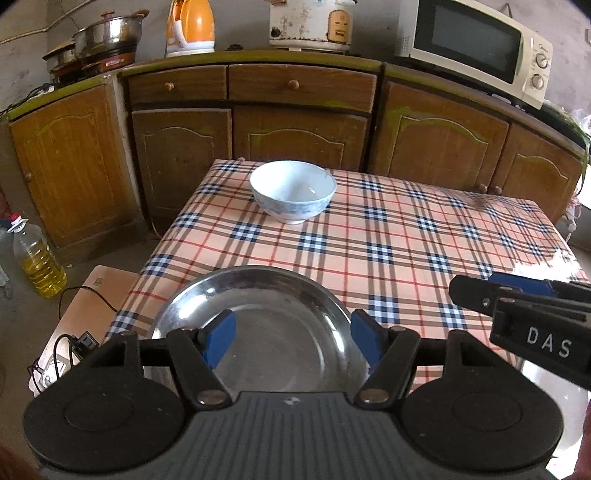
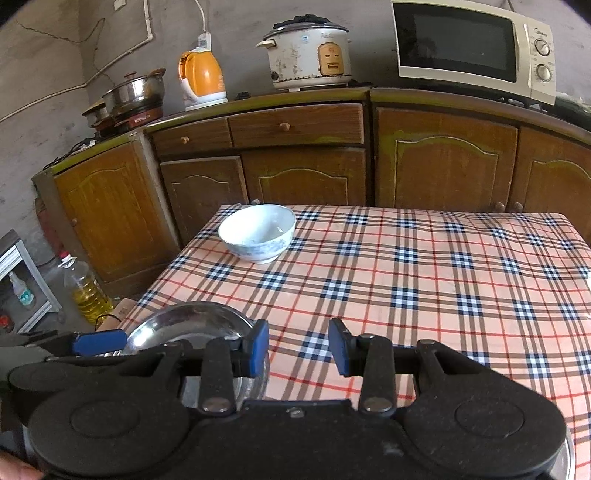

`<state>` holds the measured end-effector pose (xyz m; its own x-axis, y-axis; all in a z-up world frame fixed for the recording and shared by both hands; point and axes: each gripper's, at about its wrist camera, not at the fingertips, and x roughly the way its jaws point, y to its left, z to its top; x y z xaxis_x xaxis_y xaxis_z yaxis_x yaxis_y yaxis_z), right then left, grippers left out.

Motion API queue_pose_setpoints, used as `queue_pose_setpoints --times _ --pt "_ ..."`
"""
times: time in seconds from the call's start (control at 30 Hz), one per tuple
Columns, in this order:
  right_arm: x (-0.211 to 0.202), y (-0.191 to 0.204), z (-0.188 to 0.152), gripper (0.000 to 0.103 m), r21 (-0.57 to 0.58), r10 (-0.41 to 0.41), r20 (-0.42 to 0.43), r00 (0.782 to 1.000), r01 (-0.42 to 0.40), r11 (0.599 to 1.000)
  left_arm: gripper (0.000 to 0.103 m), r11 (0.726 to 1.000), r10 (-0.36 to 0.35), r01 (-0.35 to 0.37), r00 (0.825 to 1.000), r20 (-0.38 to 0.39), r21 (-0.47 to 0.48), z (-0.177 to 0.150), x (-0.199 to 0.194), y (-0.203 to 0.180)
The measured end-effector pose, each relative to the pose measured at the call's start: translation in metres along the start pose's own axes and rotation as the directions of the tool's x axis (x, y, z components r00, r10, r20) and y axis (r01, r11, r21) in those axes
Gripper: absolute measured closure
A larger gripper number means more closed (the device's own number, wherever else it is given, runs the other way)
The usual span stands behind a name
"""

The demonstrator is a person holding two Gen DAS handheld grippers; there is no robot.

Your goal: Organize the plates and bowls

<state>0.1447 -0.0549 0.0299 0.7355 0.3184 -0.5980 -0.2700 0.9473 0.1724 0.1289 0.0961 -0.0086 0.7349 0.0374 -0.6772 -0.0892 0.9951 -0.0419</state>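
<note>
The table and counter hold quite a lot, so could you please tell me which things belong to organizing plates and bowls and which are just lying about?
For the job:
- white bowl on the checked table
- steel plate at the near edge

Just lying about:
- microwave
- rice cooker
- orange kettle
- lidded pot
- oil bottle on the floor

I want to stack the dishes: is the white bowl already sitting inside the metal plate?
No, the white bowl stands alone at the table's far end, apart from the metal plate at the near edge.
</note>
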Motion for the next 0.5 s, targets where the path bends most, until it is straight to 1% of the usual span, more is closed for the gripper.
queue_pose_setpoints --times 0.5 --pt "0.038 0.011 0.020 0.057 -0.013 0.023 0.000 1.000 -0.023 1.000 0.033 1.000 0.025 -0.025 1.000 -0.008 -0.004 0.020 0.025 0.018"
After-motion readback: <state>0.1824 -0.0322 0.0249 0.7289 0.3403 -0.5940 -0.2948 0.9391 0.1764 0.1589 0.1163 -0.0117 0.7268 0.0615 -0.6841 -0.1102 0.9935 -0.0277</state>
